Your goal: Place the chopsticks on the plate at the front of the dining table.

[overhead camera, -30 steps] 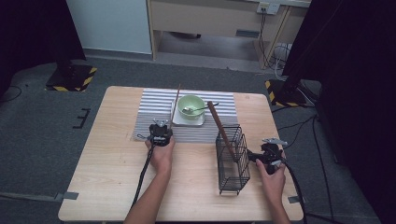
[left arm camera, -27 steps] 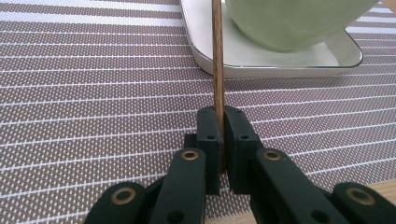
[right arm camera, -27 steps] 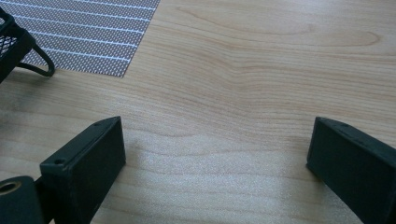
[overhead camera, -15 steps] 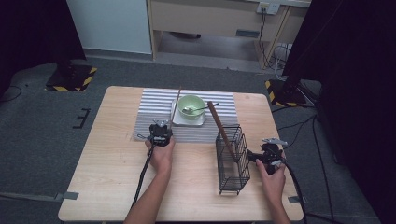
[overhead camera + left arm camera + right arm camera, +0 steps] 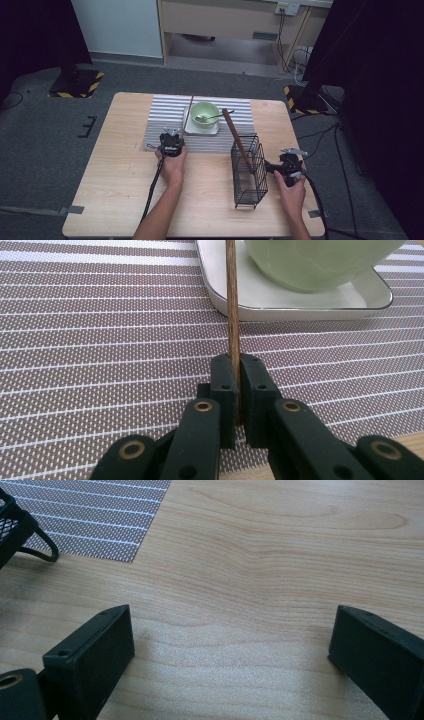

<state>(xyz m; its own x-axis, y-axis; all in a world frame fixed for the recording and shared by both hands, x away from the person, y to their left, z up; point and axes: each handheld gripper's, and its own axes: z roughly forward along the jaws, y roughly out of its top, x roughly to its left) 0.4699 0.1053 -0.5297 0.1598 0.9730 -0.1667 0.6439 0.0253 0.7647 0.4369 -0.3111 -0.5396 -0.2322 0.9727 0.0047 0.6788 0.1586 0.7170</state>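
While left fingers [image 5: 235,385] pinch the chopstick [image 5: 232,305] beside the tray [image 5: 300,302], right fingers [image 5: 230,650] gape.

Light wooden worktop [image 5: 115,195] stood on grey carpet floor [image 5: 45,160]. Black curtains [image 5: 30,35] hung left and right. Pale cabinet [image 5: 220,20] sat behind, white panel [image 5: 117,25] beside it. Cables [image 5: 300,55] trailed on floor.

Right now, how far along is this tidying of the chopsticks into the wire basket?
About halfway, it seems. One wooden chopstick already stands tilted in the black wire basket. The left gripper is shut on the second chopstick, whose far part rests on the white tray beside the green bowl. Lifting it and dropping it into the basket is left. The right gripper waits open over the table.
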